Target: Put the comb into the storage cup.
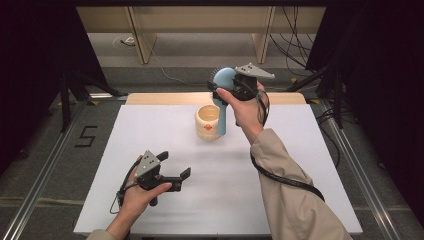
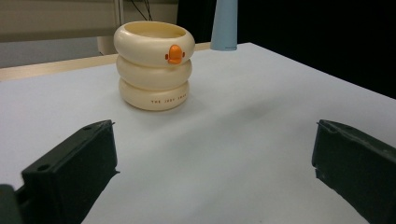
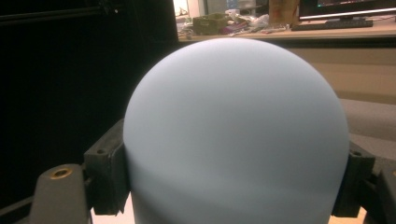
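A light blue brush [image 1: 224, 76] with a round head and a long handle hangs upright, head up, just right of a cream ringed cup [image 1: 207, 121]. My right gripper [image 1: 220, 94] is shut on the brush below the head, which looms close in the right gripper view as a blue dome [image 3: 236, 121] between the jaws [image 3: 233, 186]. The cup [image 2: 154, 65], with an orange beak on its side, stands upright at the table's far middle. The handle's tip [image 2: 225, 23] hangs behind it. My left gripper [image 1: 175, 165] rests open near the front left and faces the cup [image 2: 215, 158].
The white table top [image 1: 150, 130] has a wooden strip [image 1: 165, 98] along its far edge. Beyond it stand wooden shelf legs [image 1: 142, 42] and loose cables [image 1: 295, 50]. A "5" mark [image 1: 86, 136] is on the floor at the left. Metal rails run along both sides.
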Demonstrator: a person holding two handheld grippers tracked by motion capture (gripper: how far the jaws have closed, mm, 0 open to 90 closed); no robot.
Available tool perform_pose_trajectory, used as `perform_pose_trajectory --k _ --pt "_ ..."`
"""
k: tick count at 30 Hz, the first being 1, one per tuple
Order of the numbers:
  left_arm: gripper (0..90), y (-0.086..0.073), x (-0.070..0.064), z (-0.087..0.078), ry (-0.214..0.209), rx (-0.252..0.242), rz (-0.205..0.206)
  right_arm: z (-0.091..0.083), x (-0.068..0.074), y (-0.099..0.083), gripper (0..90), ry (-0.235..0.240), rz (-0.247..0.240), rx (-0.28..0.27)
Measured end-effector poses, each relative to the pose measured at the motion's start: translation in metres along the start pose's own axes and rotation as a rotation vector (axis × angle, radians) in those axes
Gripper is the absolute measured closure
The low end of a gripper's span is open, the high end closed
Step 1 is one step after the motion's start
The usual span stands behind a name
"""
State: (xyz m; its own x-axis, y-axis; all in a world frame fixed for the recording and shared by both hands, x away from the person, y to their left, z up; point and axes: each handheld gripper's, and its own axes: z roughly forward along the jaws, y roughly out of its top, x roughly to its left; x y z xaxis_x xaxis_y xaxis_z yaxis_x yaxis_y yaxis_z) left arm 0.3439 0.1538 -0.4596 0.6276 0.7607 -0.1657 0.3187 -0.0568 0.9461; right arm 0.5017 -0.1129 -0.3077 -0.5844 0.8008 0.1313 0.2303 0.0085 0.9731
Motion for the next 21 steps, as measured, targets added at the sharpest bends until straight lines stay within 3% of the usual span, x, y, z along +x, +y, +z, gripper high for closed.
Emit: perform_pose_trajectory --k 21 --pt "0.0 0.0010 0.0005 -0.0009 0.007 -0.004 -0.002 -0.0002 0.0010 0.0069 21.1 -0.009 -0.010 -0.002"
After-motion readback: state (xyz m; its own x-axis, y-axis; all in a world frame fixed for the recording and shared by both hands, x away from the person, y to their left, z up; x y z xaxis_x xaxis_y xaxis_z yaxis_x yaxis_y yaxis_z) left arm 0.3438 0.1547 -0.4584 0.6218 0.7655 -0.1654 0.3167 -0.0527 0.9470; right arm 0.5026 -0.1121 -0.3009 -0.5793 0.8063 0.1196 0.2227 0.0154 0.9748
